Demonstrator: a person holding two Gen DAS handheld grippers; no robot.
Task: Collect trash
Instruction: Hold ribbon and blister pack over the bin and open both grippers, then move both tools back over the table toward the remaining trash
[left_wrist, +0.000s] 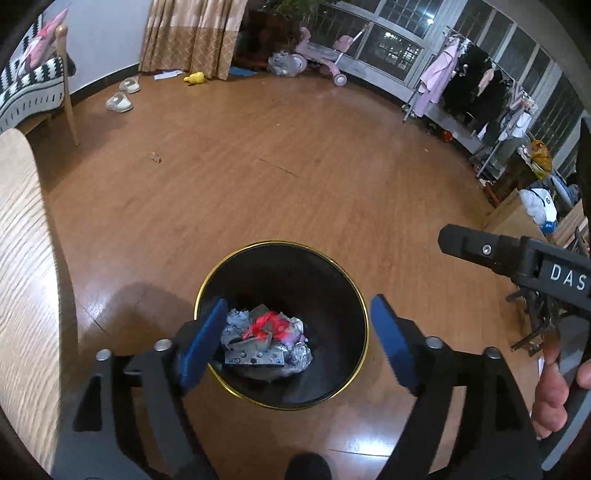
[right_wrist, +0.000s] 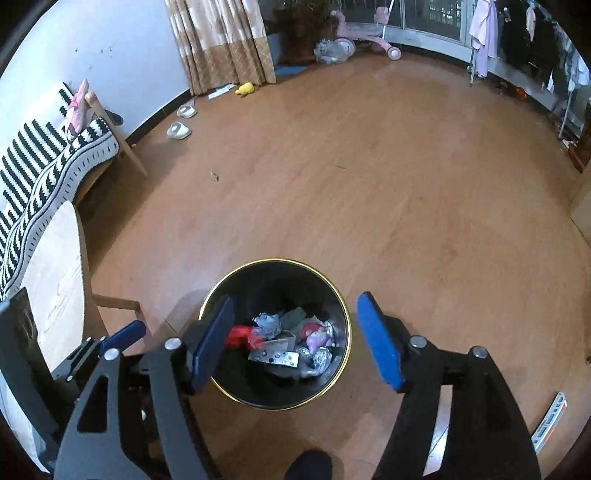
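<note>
A black bin (left_wrist: 288, 273) with a gold rim stands on the wooden floor, right below both grippers. Inside lie crumpled foil (left_wrist: 236, 319), a red wrapper (left_wrist: 266, 323) and a silver blister pack (left_wrist: 255, 356). My left gripper (left_wrist: 295, 341) hangs over the bin's mouth, blue pads wide apart and nothing between them. The right wrist view shows the same bin (right_wrist: 277, 280) and blister pack (right_wrist: 277, 356). There my right gripper (right_wrist: 295, 343) is open and empty too. The right gripper's body (left_wrist: 517, 266) and a hand (left_wrist: 554, 391) show at the right edge of the left view.
A light wooden tabletop (left_wrist: 22, 258) is close on the left. A bench with a striped blanket (right_wrist: 44, 166) lines the wall. On the floor are a small scrap (left_wrist: 156, 158), slippers (left_wrist: 120, 103) and a flat strip (right_wrist: 550, 421). A clothes rack (left_wrist: 469, 85) stands far right.
</note>
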